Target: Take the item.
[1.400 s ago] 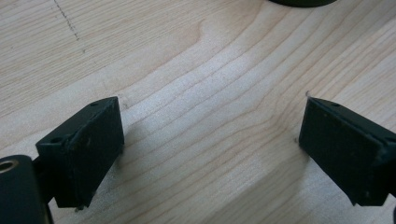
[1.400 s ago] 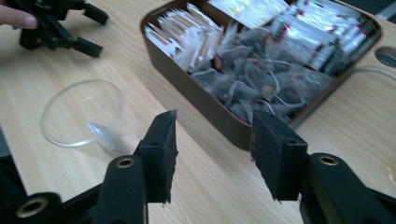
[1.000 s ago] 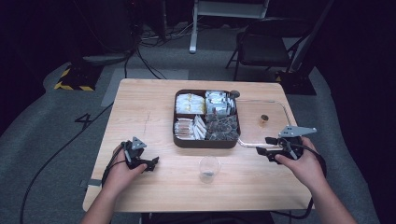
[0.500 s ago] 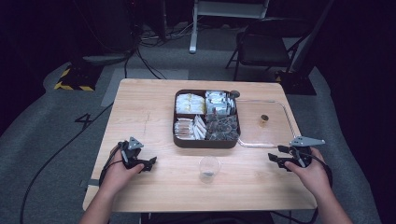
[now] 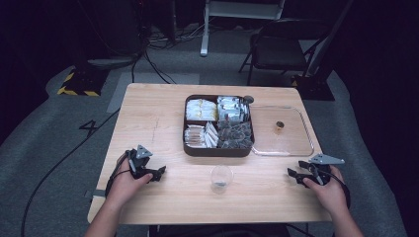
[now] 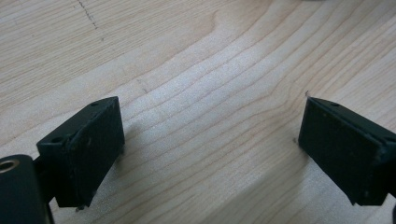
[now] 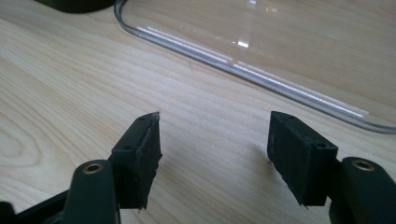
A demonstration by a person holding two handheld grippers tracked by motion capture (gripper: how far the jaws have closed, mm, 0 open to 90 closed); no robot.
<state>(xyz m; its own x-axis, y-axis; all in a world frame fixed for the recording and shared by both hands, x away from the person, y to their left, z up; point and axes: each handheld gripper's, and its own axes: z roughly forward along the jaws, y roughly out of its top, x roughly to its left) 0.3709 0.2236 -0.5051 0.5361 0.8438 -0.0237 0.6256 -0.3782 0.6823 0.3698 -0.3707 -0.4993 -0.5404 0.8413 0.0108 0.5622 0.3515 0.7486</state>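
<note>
Both grippers, left (image 5: 157,173) and right (image 5: 292,174), rest wide open and empty near our desk's (image 5: 148,113) front corners, so the cup (image 5: 221,177) and snack box (image 5: 218,126) remain untouched.

Left tongs (image 5: 157,172): black body, grey three-cornered plate on top, black cable trailing. Right tongs (image 5: 294,175): same build. Jaws are matte black rectangular blocks with small screw holes. Forearms bare, no sleeves visible.

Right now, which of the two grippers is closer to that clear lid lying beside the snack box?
The right. The right gripper sits just below the clear lid's near edge, jaws open and empty. The left gripper rests far across the table, beyond the small plastic cup.
</note>
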